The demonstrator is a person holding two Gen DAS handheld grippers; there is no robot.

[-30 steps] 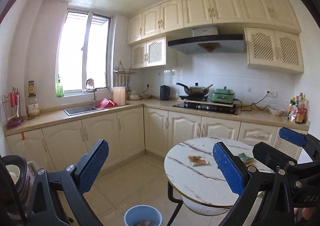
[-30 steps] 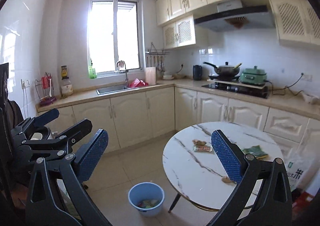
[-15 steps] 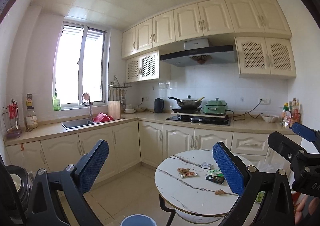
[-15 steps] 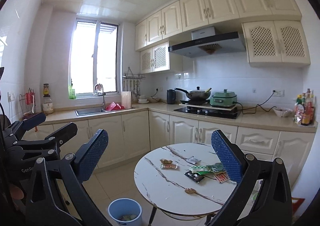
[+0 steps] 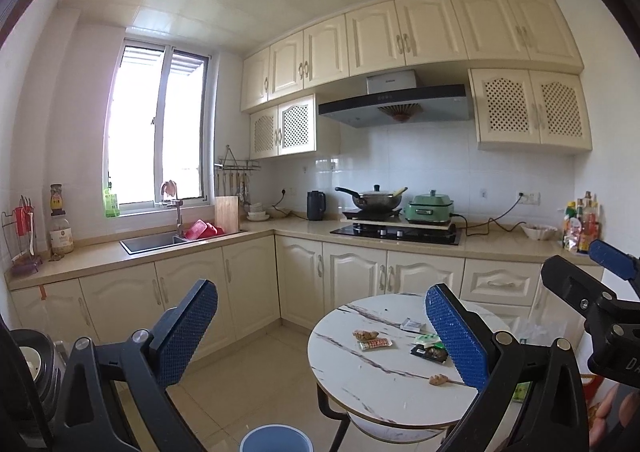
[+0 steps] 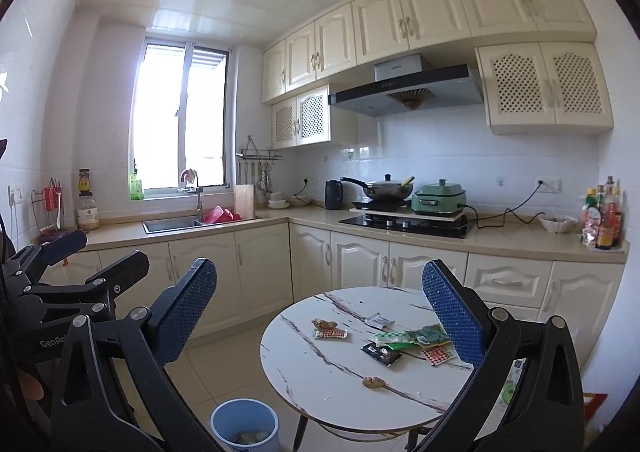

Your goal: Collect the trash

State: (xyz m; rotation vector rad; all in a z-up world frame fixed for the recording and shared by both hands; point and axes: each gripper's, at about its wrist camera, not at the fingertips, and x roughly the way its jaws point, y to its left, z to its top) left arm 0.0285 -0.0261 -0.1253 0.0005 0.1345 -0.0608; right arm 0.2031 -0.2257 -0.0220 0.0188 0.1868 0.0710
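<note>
A round white marble table [image 5: 360, 380] [image 6: 320, 380] carries scattered trash: a red snack wrapper [image 6: 330, 334], a black packet [image 6: 382, 353], a green wrapper [image 6: 428, 335], a white sachet [image 6: 379, 320] and brown scraps [image 6: 373, 382]. A blue bin [image 6: 245, 427] [image 5: 275, 439] stands on the floor by the table's left, with some litter inside. My left gripper [image 5: 324, 336] and right gripper [image 6: 322, 312] are both open and empty, held well back from the table. The right gripper also shows at the right edge of the left wrist view, the left one at the left edge of the right wrist view.
Cream cabinets and a beige counter [image 6: 500, 240] wrap the back and left, with a sink [image 6: 172, 224], stove [image 6: 408, 224], wok and bottles on top. Tiled floor [image 5: 256, 368] lies open between table and cabinets. Bags sit on the floor right of the table.
Both cameras have pulled back and tilted up; the table and bin now sit lower and farther off, and more wrappers on the table have come into view. Both grippers stayed open.
</note>
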